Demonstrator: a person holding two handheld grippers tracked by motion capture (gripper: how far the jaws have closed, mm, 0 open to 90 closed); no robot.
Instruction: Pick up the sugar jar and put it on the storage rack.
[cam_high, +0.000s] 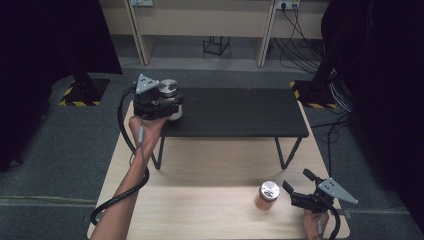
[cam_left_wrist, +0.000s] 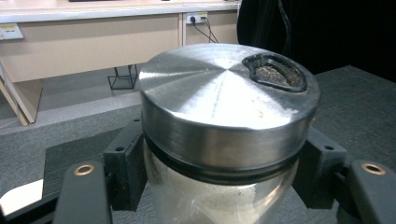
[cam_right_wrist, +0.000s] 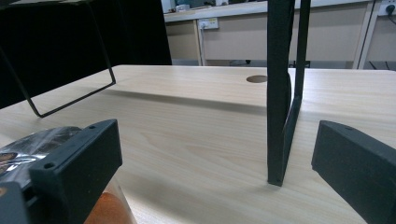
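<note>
shelf placement is the step i judge to be in hand. my left gripper (cam_high: 167, 107) is clamped on a clear jar with a steel lid (cam_left_wrist: 224, 93), the two pads squeezing the glass just under the lid rim, one on either side. in the high view that jar (cam_high: 171, 90) sits between my fingers at the near left corner of the black shelf (cam_high: 235, 112), which stands on thin legs on the wooden table (cam_high: 210, 165). i cannot tell whether its base touches the shelf top or hangs just above it.

my right gripper (cam_high: 298, 186) rests low at the near right of the table with its fingers spread wide and nothing between them. a second jar with orange contents (cam_high: 268, 196) stands just beside the left finger, outside the gap; a shelf leg (cam_right_wrist: 280, 93) rises ahead, between the fingertips but well beyond them.

next, i think, the left hand must settle the jar flat on the shelf before the pads let go, then back straight off so the fingers don't drag it. after that the right fingers need to shift sideways to straddle the orange jar.
</note>
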